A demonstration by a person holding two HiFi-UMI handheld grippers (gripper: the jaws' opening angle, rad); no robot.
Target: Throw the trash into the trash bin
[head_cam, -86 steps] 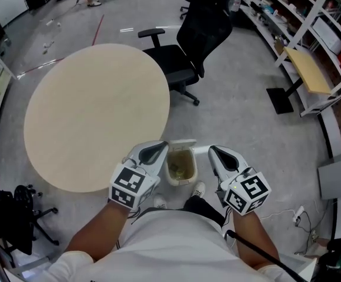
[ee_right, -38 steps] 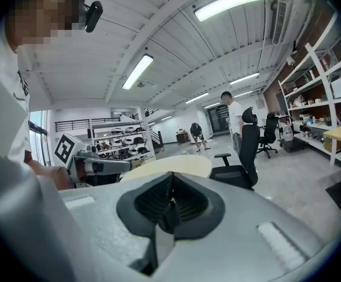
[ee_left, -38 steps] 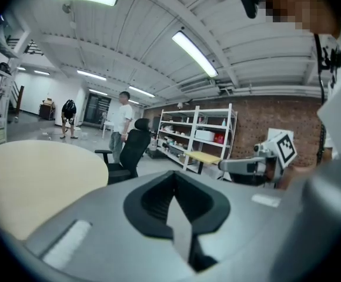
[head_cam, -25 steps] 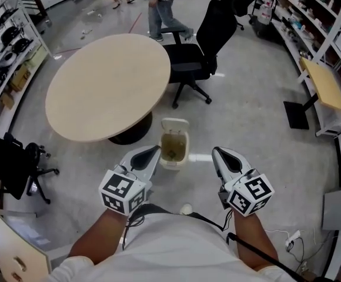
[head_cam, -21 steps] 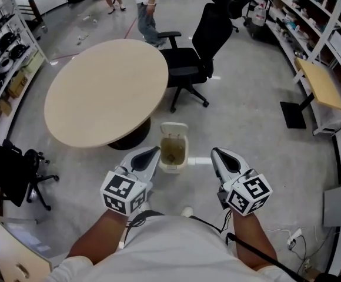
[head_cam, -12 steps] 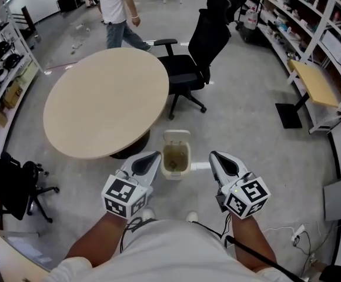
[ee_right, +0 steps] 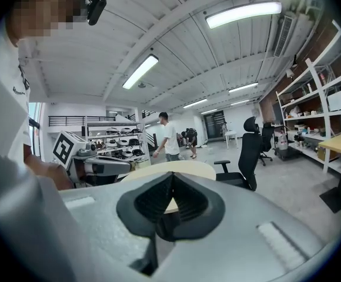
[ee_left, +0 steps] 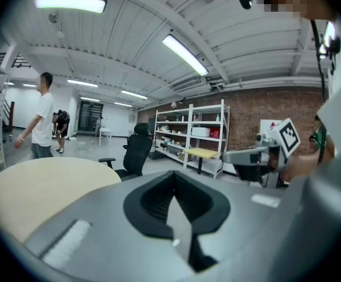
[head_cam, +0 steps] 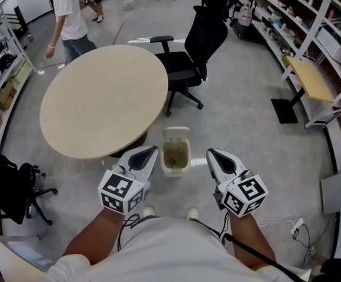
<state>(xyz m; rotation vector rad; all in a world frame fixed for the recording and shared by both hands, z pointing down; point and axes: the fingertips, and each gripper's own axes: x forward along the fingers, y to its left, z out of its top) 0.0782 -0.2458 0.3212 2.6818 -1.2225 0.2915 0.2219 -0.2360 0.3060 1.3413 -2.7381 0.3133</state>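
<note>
In the head view, the trash bin (head_cam: pixel 176 153) stands open on the floor at lower middle, just beyond the tips of the left gripper (head_cam: pixel 149 153) and the right gripper (head_cam: pixel 213 155), near the round table (head_cam: pixel 94 98). A few seconds ago it sat closer, right between them, so the person seems to have stepped back. In the left gripper view the fingers (ee_left: pixel 150 201) are pressed together and hold nothing. In the right gripper view the fingers (ee_right: pixel 144 207) are also closed and empty. I judge the throwing is finished.
</note>
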